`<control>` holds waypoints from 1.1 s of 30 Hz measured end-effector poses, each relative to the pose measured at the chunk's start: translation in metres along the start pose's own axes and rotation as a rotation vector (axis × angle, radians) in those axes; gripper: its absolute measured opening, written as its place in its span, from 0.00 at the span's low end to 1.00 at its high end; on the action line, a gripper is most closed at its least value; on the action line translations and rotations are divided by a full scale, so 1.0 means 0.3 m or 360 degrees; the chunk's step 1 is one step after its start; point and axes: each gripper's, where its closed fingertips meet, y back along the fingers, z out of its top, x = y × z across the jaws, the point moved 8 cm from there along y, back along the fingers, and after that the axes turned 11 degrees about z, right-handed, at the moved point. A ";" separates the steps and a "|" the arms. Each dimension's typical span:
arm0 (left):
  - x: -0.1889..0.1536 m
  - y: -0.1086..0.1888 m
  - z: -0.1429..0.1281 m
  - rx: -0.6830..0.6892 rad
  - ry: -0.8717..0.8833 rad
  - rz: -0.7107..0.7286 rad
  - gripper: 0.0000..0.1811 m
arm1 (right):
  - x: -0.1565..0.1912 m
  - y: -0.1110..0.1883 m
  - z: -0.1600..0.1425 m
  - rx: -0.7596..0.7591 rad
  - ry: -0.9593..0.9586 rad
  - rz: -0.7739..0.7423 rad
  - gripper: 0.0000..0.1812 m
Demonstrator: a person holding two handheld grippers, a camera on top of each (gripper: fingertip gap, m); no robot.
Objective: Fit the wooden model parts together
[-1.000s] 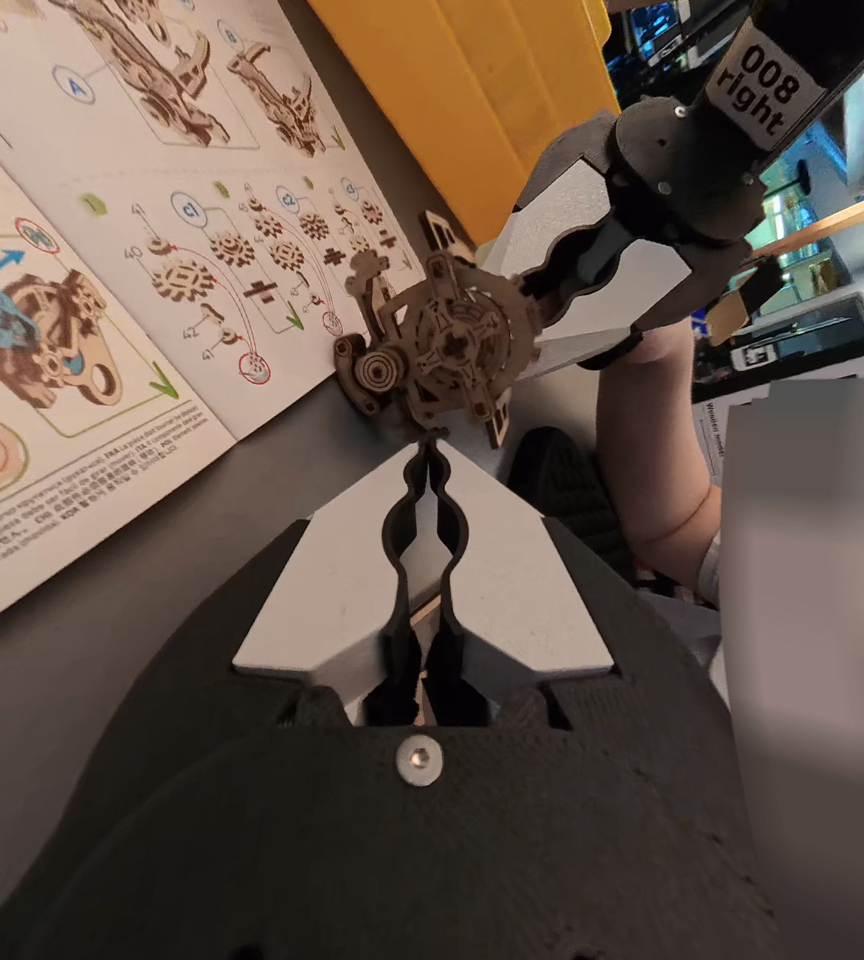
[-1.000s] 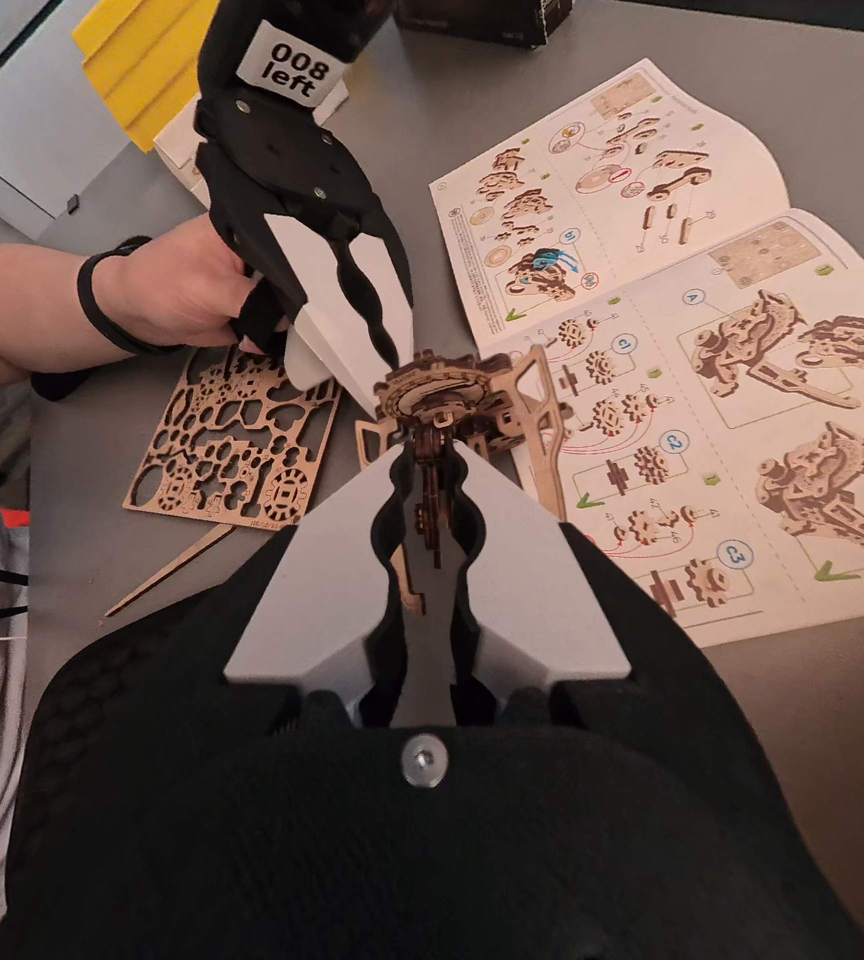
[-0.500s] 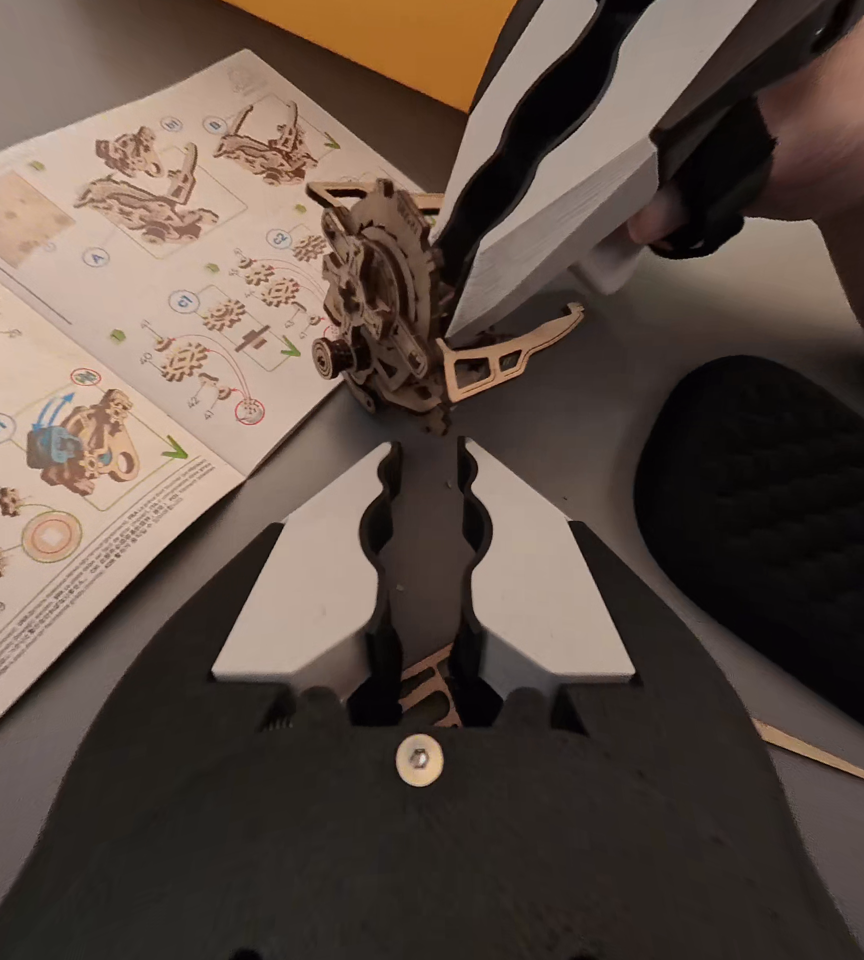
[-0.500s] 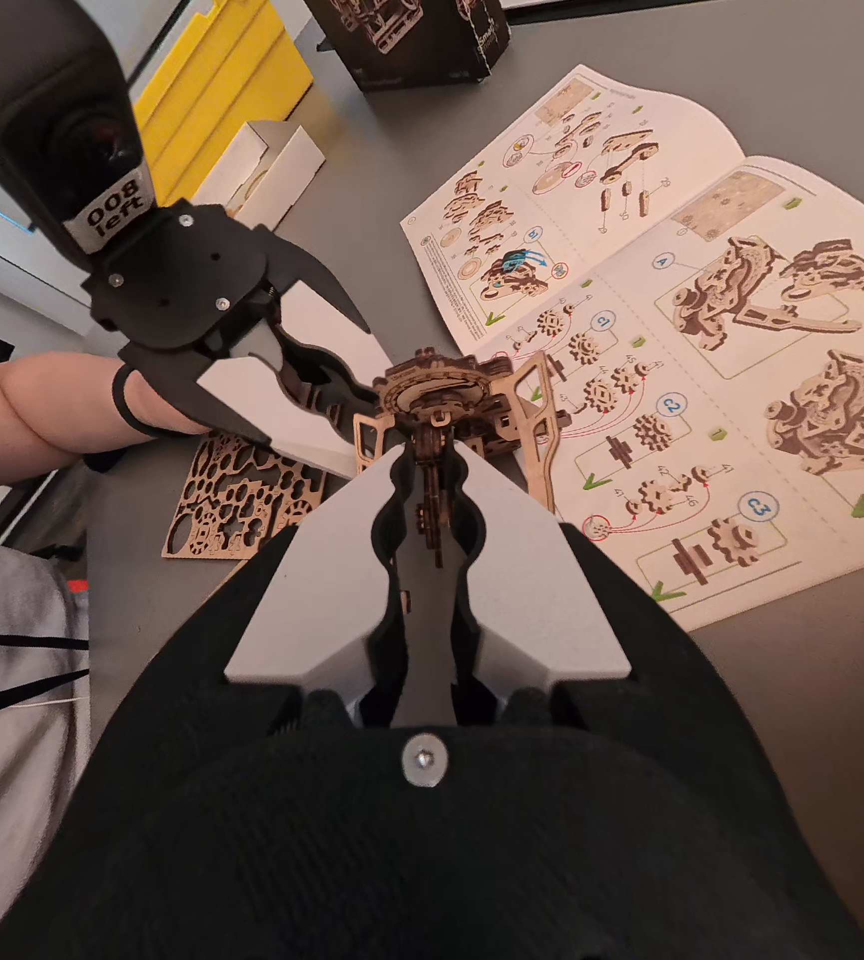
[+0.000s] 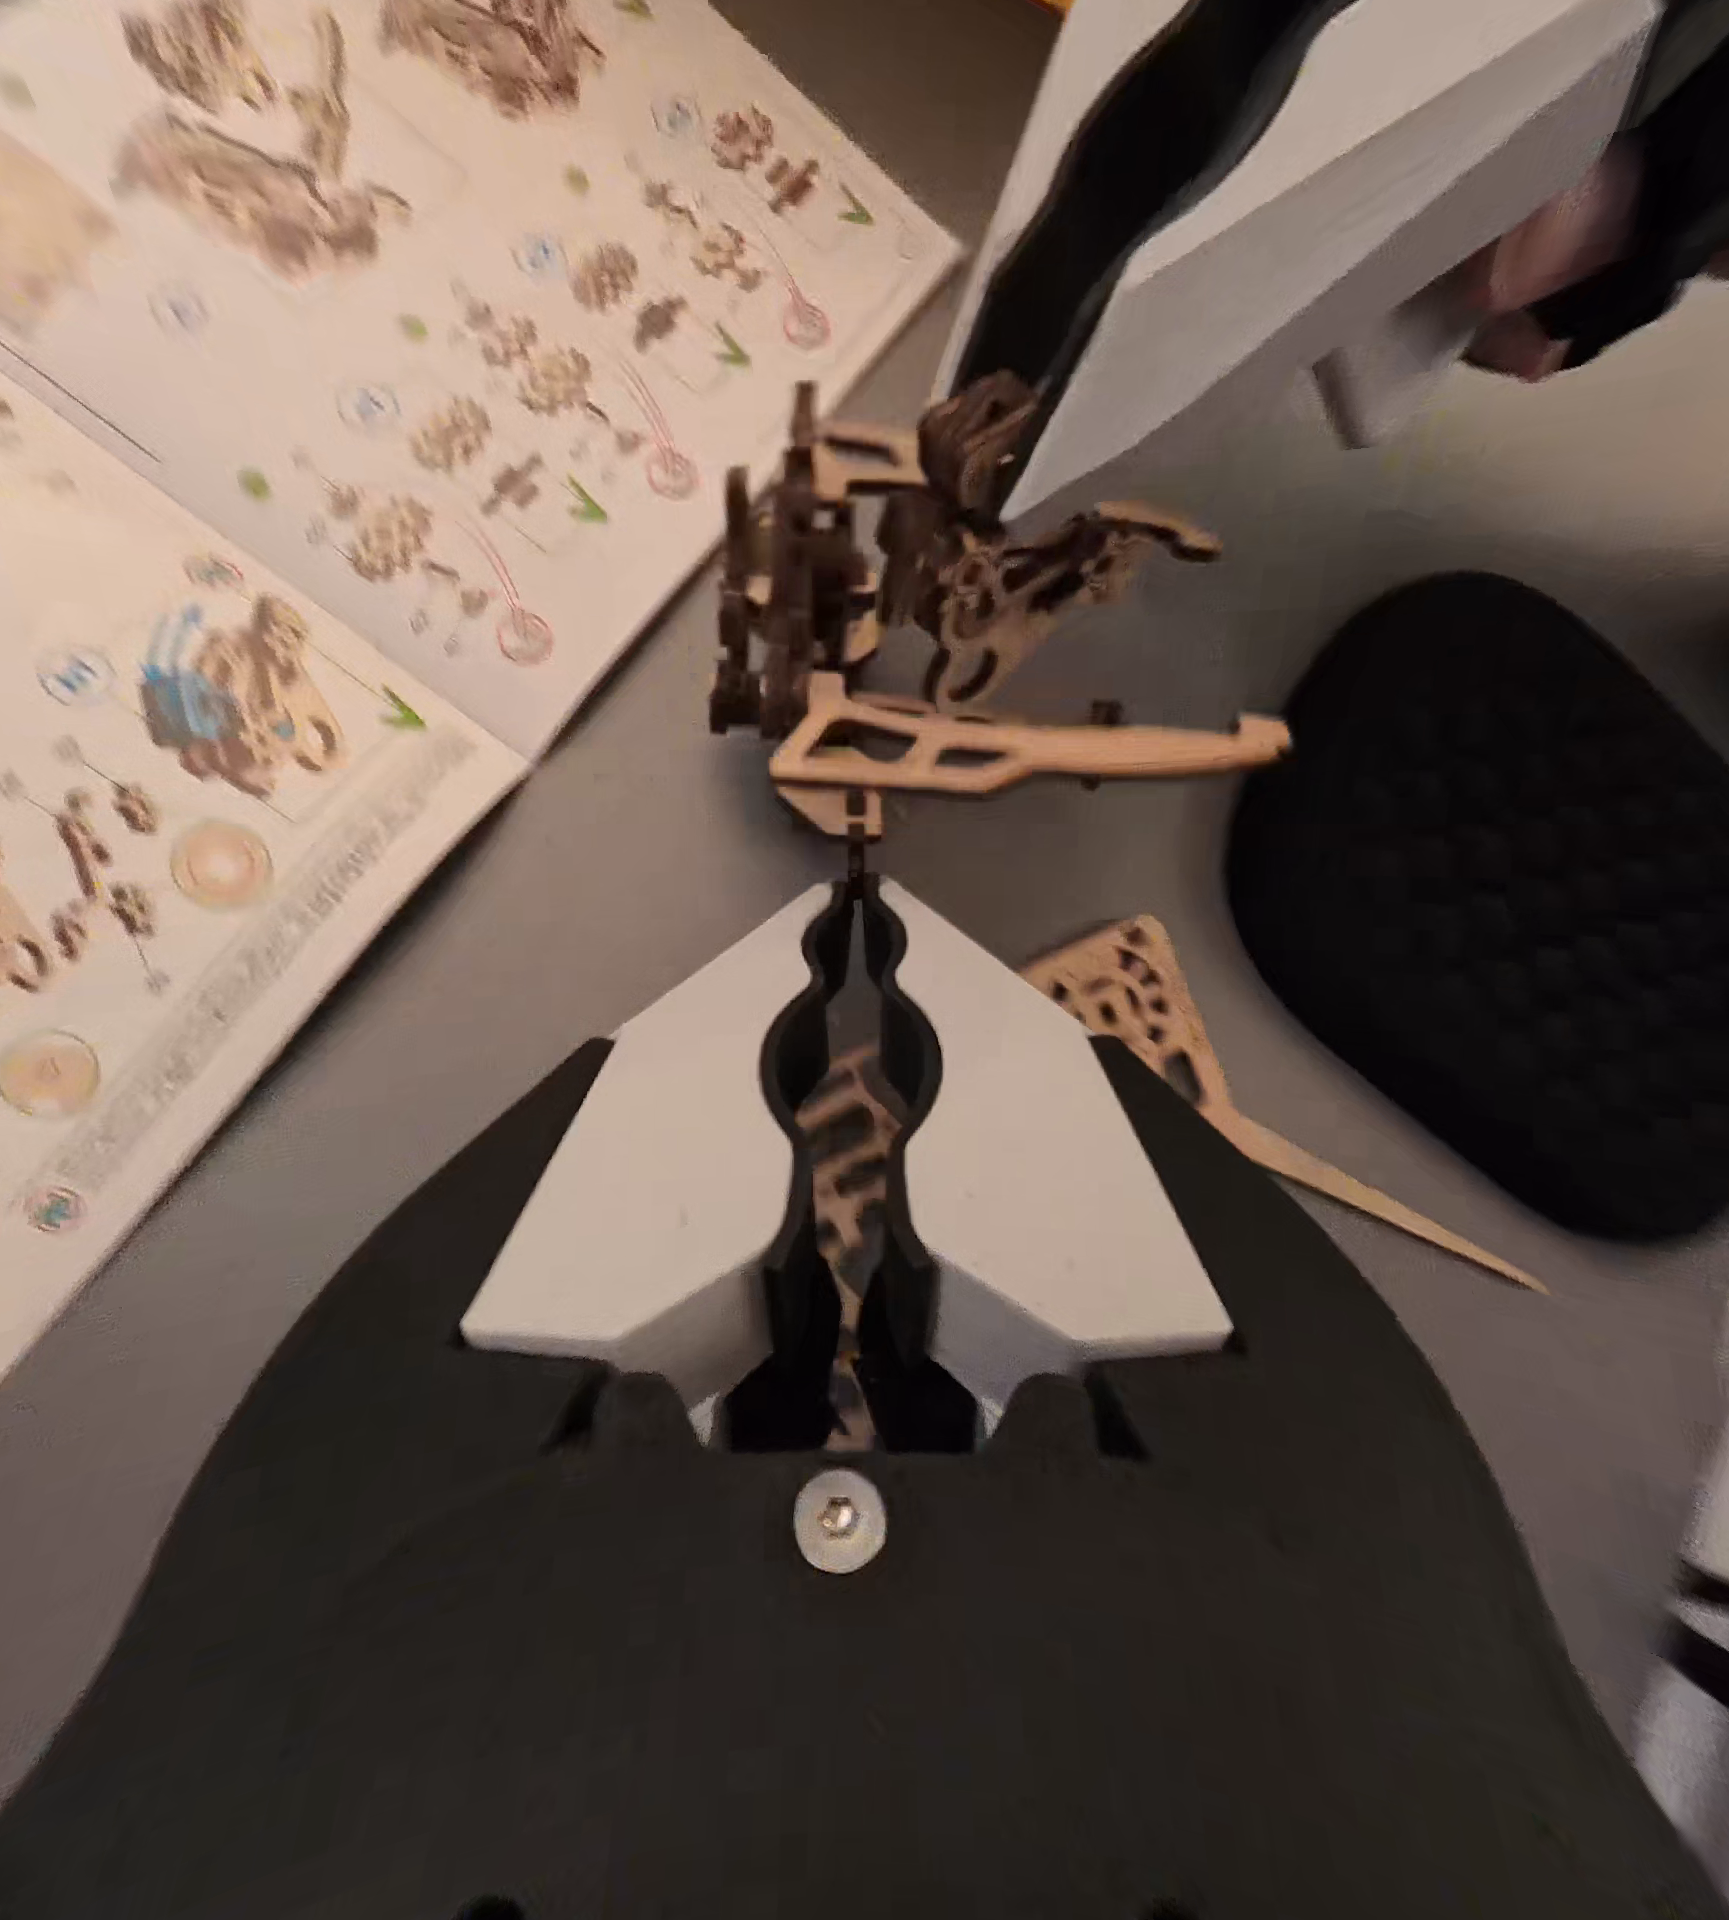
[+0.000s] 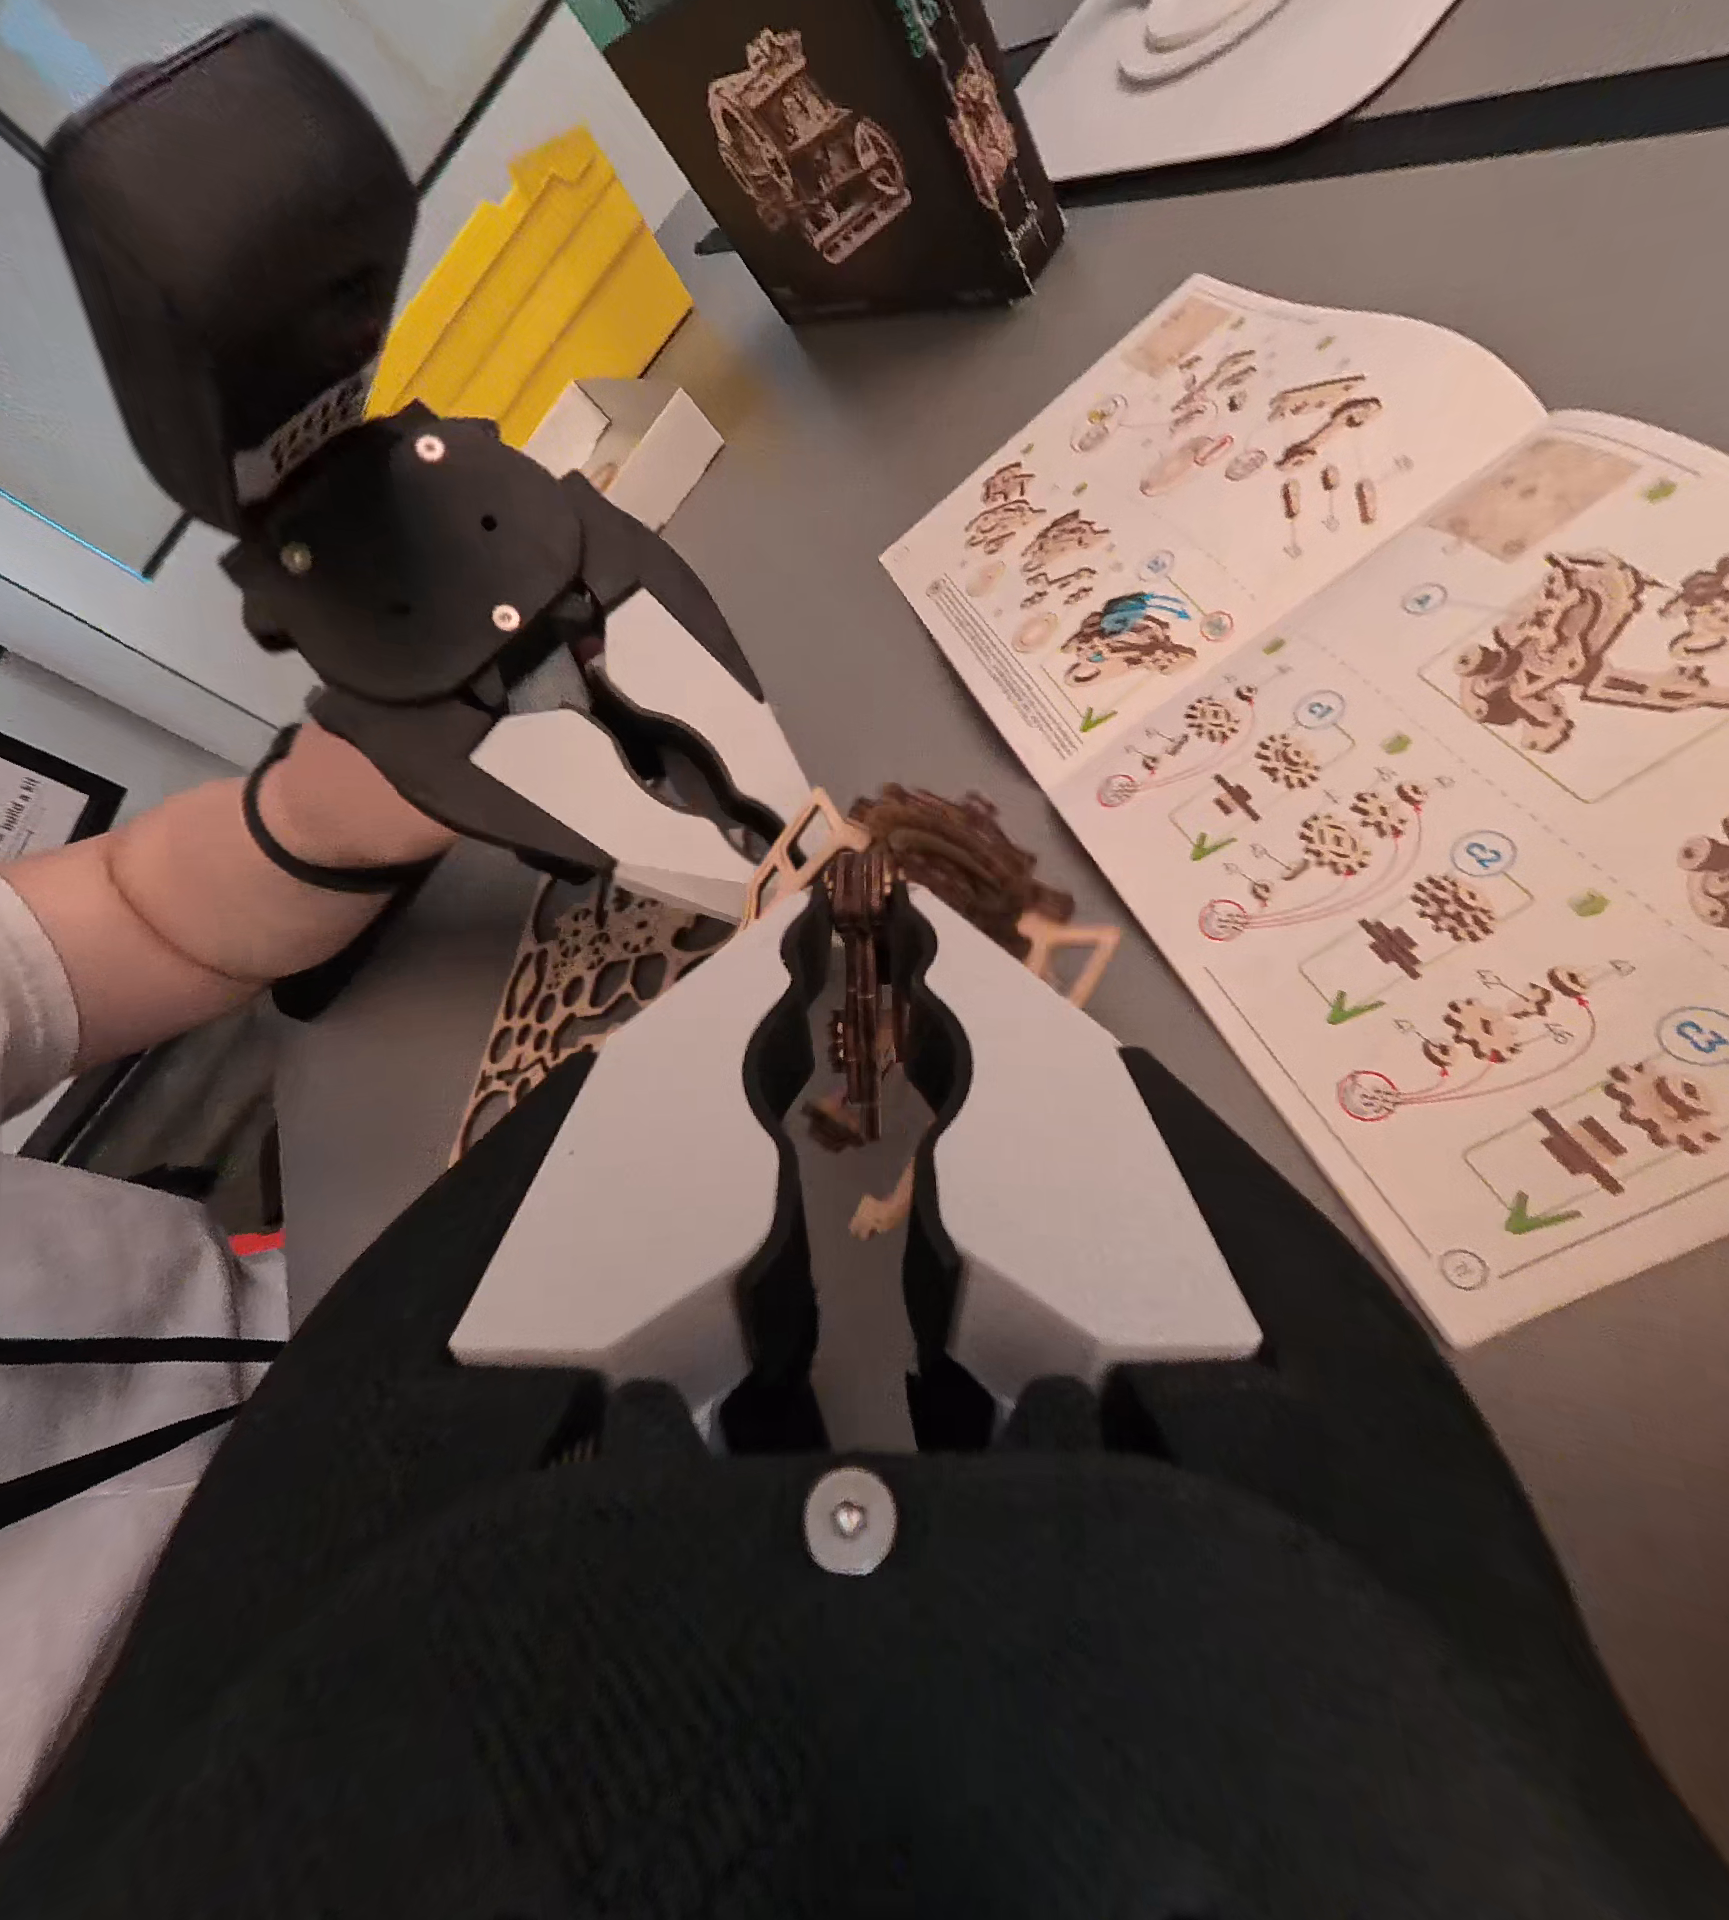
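Pale laser-cut wood with dark scorched edges forms the model [image 5: 839,623], matt white and rough black plastic the left tongs [image 5: 855,894], printed paper the booklet [image 6: 1411,831] at right, on a smooth matt grey worktop [image 6: 1618,1558].

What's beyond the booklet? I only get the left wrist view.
Observer: A dark kit box stands upright past the instruction booklet.
Operator: Anything beside it?
Observer: A yellow tray to its left, a small open white box in front of that.
Operator: And the right claw's grip?
Observer: The right claw pinches a dark gear stack of the wooden model, running back between its fingers.
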 end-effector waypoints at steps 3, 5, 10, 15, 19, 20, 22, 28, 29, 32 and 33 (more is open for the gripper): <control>0.004 0.072 -0.009 0.0196 0.0143 -0.0206 0.00 | 0.026 -0.033 -0.004 -0.0005 -0.0048 0.0045 0.05; 0.001 0.116 0.002 0.0319 0.0191 -0.0254 0.00 | 0.040 -0.060 -0.016 0.0011 -0.0084 0.0084 0.05; -0.015 0.165 0.042 0.0653 -0.0024 -0.0017 0.00 | 0.035 -0.090 -0.042 -0.0006 -0.0250 0.0207 0.05; -0.019 0.145 0.108 0.0809 -0.0172 0.0058 0.00 | 0.000 -0.085 -0.064 -0.0029 -0.0376 0.0262 0.05; -0.034 0.122 0.145 0.0861 -0.0242 0.0100 0.00 | -0.017 -0.069 -0.066 -0.0112 -0.0400 0.0258 0.05; -0.039 0.119 0.147 0.0863 -0.0276 0.0124 0.00 | -0.020 -0.064 -0.068 -0.0140 -0.0417 0.0267 0.05; -0.052 0.119 0.152 0.0820 -0.0306 0.0155 0.00 | -0.023 -0.058 -0.076 -0.0137 -0.0434 0.0260 0.05; -0.075 0.134 0.106 0.0586 -0.0262 0.0169 0.00 | -0.013 -0.061 -0.077 -0.0119 -0.0402 0.0239 0.05; -0.072 0.137 0.095 0.0523 -0.0234 0.0163 0.00 | -0.009 -0.064 -0.079 -0.0105 -0.0392 0.0239 0.05; -0.052 0.147 0.065 0.0320 -0.0114 0.0127 0.00 | -0.003 -0.068 -0.078 -0.0095 -0.0357 0.0220 0.05; -0.048 0.148 0.057 0.0260 -0.0069 0.0094 0.01 | -0.002 -0.068 -0.079 -0.0090 -0.0355 0.0217 0.05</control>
